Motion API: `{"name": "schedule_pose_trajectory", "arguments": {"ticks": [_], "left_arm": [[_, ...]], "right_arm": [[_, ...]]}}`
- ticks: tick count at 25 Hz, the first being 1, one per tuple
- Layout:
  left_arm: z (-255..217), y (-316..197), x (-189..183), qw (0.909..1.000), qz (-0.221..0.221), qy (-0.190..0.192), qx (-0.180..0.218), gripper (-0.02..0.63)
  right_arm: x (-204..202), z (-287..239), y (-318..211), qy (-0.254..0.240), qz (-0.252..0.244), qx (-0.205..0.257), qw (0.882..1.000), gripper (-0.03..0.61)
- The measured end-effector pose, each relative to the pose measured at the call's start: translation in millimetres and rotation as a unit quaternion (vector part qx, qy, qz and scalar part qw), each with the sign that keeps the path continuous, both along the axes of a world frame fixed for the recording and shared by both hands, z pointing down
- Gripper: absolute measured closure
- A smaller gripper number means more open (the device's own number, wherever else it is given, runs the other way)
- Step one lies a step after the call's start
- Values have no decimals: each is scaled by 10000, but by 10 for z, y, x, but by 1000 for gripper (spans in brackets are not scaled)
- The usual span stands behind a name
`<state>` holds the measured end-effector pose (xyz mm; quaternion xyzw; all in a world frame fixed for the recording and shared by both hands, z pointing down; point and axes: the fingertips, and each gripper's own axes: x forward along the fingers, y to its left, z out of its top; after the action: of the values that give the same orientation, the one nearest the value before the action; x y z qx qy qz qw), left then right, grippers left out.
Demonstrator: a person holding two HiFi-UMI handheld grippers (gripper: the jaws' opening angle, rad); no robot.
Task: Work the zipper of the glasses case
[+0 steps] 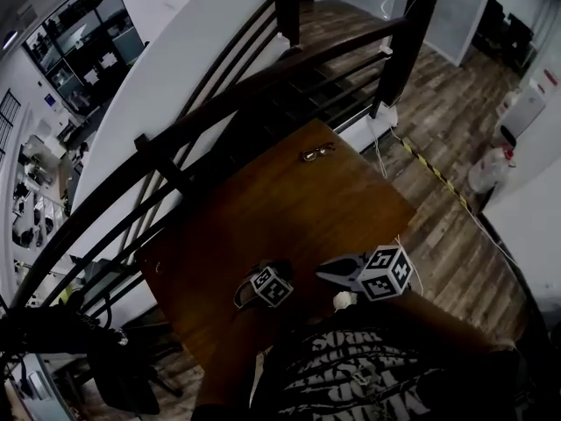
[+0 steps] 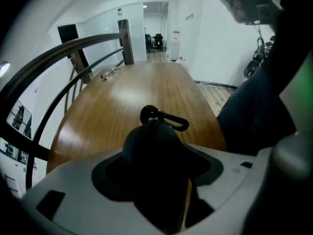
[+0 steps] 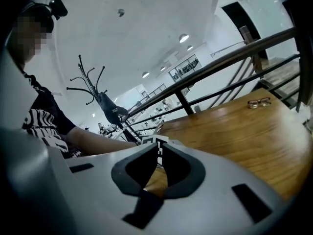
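A dark rounded glasses case (image 2: 150,148) with a carabiner clip (image 2: 165,118) on its end fills the gap between the jaws of my left gripper (image 2: 154,180), which is shut on it just above the wooden table (image 2: 146,92). In the head view the left gripper (image 1: 252,291) is low over the table's near edge. The right gripper (image 1: 323,272) is beside it on the right and points toward it. In the right gripper view the right gripper (image 3: 160,150) has its jaws together with nothing between them. The case's zipper is not visible.
A pair of glasses (image 1: 317,153) lies at the table's far end. A dark handrail (image 1: 219,103) with bars runs along the table's left and far sides. The floor (image 1: 456,217) drops away past the right edge. The person's printed shirt (image 1: 359,371) is at the near edge.
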<state>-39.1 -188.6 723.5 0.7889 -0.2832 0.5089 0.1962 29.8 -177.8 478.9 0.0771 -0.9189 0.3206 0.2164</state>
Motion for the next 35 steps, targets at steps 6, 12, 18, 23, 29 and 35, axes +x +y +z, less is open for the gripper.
{"name": "schedule_pose_trajectory", "arguments": {"ticks": [6, 12, 18, 23, 29, 35], "left_arm": [[181, -52, -56, 9994, -227, -254, -79, 321], [-890, -262, -310, 9604, -1979, 1162, 1579, 318], [-3091, 108, -750, 7744, -3814, 2585, 4336, 503], [-4042, 695, -753, 6708, -4329, 2421, 5513, 607], [-4080, 1239, -828, 6315, -5171, 1858, 5471, 607], [-3887, 1490, -840, 6310, -5633, 1469, 5128, 607]], "right_arm": [[203, 25, -194, -38, 36, -105, 9999, 574], [206, -46, -469, -256, -130, 347, 9990, 574], [44, -821, -832, -1398, 1, 1958, 9706, 574], [-288, -1445, -642, -2143, -605, 2982, 9282, 580], [-590, -1305, -297, -2432, -1112, 2974, 9165, 580], [-563, -1174, -130, -2356, -1417, 2787, 9202, 580]]}}
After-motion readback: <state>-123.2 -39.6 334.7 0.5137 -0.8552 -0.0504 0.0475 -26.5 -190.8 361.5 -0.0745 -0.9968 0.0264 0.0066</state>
